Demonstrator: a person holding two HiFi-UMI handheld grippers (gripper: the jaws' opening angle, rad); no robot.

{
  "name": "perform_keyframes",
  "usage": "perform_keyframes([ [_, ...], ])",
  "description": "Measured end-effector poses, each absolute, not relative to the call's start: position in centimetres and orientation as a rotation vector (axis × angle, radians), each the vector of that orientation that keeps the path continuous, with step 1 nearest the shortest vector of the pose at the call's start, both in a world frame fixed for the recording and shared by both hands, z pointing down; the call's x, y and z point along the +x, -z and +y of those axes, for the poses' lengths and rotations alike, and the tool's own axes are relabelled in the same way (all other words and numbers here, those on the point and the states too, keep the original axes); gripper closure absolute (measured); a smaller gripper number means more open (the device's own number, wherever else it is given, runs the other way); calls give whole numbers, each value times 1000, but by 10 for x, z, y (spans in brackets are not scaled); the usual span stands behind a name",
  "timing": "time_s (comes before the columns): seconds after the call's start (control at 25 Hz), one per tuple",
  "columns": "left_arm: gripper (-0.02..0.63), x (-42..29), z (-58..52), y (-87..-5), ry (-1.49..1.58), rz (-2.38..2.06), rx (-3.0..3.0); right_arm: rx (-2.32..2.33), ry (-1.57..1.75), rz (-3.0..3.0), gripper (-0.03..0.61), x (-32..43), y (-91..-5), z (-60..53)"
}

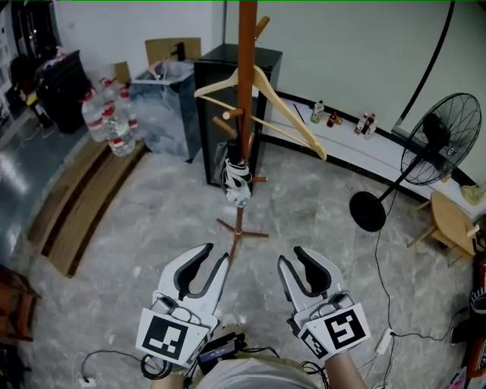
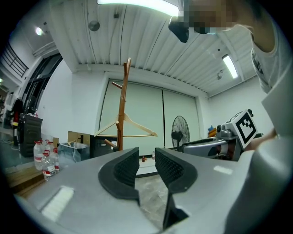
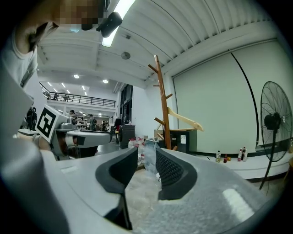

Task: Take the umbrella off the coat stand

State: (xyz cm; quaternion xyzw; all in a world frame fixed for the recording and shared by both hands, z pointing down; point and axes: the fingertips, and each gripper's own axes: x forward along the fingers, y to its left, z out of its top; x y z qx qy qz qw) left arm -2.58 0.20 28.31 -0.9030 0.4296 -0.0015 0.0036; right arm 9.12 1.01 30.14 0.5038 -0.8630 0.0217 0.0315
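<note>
While the left gripper (image 1: pixel 216 257) and right gripper (image 1: pixel 291 257) hover with jaws apart and empty, the folded umbrella (image 1: pixel 237 181) hangs low on the coat stand (image 1: pixel 247 91), well ahead of them. Only the head view shows it; each gripper's own jaws hide that spot. Beside the black cabinet (image 1: pixel 220 64), the contents of a clear bag (image 1: pixel 163 99) are unclear.

Evenly bright under glaring ceiling tube lights (image 2: pixel 137 5); gripper views fisheye-warped, dark-cornered.

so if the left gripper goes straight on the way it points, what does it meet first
The left gripper looks past open floor to the far ledge. The coat stand stands just left of that line, so it might brush that first.
</note>
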Motion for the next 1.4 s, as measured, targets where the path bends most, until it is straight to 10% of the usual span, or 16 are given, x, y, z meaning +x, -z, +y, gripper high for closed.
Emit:
perform_keyframes([
  [1.4,505,-58,-91,-289,10,1303,-2851,1560,-13,-2640,457,50,-296,-88],
])
